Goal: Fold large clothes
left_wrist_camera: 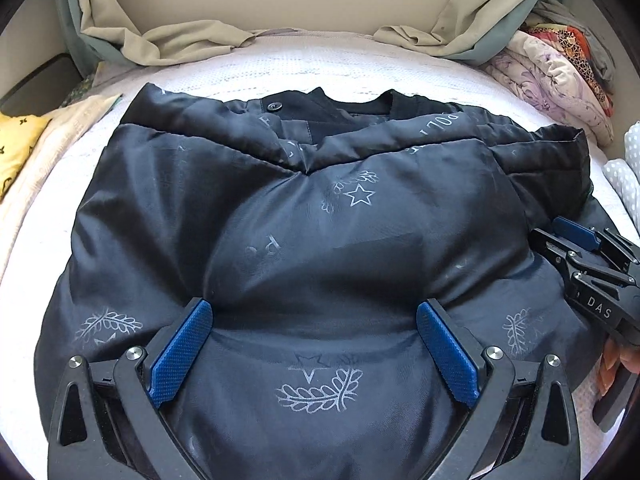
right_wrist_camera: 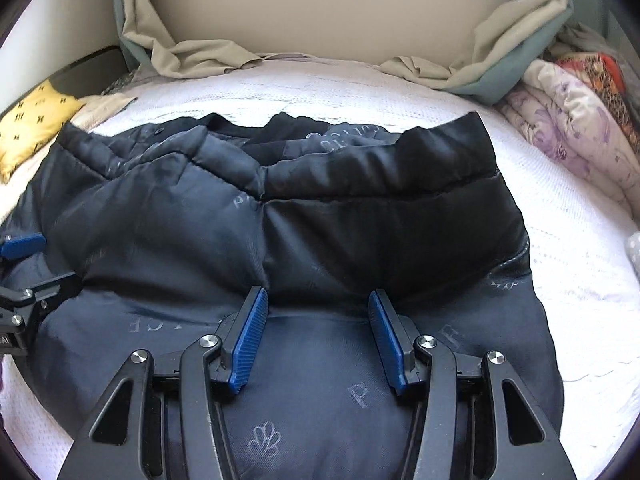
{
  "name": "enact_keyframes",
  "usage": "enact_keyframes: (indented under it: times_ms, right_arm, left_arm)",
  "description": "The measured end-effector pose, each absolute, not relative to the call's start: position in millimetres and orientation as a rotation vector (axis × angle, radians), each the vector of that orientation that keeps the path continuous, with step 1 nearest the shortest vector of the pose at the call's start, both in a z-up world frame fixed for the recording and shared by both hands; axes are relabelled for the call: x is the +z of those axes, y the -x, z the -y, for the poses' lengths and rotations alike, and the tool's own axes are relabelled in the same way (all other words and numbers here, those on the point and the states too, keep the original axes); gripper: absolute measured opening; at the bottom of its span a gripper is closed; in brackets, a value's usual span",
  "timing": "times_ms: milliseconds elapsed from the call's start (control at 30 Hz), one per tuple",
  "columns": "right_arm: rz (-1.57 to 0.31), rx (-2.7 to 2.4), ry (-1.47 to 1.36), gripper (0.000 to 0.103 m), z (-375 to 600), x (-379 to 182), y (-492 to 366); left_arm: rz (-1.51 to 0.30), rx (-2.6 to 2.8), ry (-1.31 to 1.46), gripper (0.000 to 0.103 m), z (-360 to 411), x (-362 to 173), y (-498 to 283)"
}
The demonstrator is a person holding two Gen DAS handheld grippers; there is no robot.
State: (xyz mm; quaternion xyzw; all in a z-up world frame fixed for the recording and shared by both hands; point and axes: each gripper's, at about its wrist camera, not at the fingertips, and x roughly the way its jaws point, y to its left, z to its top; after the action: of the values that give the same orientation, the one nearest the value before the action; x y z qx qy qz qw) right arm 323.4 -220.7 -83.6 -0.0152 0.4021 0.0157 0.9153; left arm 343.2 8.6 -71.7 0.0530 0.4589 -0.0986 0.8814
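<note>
Left wrist view: the left gripper (left_wrist_camera: 314, 308) has its jaws spread wide over the near part of a dark padded jacket (left_wrist_camera: 304, 216); its blue pads (left_wrist_camera: 182, 352) lie against the lining and grip no fold. Right wrist view: the right gripper (right_wrist_camera: 318, 300) has its jaws partly apart, the fabric bulging between the pads (right_wrist_camera: 250, 340) without being pinched. The jacket (right_wrist_camera: 280, 220) lies lining-side up, printed with pale stars and leaf sprays, across a white bed cover (left_wrist_camera: 248, 76). The right gripper (left_wrist_camera: 576, 248) appears at the right edge of the left view, by the jacket's side. Beige sheets (left_wrist_camera: 168, 40) hang at the headboard; a yellow cushion (left_wrist_camera: 16, 144) lies left, and floral bedding (left_wrist_camera: 548, 80) is heaped right.
</note>
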Motion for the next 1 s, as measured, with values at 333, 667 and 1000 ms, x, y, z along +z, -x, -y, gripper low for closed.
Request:
enact_keyframes:
  times_ms: [333,667,1000]
  right_arm:
    - [-0.822,0.033,-0.044,0.046,240,-33,-310]
    - [-0.907,-0.075,-0.07,0.014,278,-75,-334]
    - [-0.917,-0.053,-0.237,0.038,292,-52,-332]
  left_arm:
    - [-0.959,-0.223,-0.097,0.103,-12,-75,-348]
    - [-0.972,-0.271,-0.019,0.103,-26,-73,-354]
    - [-0.999,-0.339,0.231,0.102,-63,-38,-355]
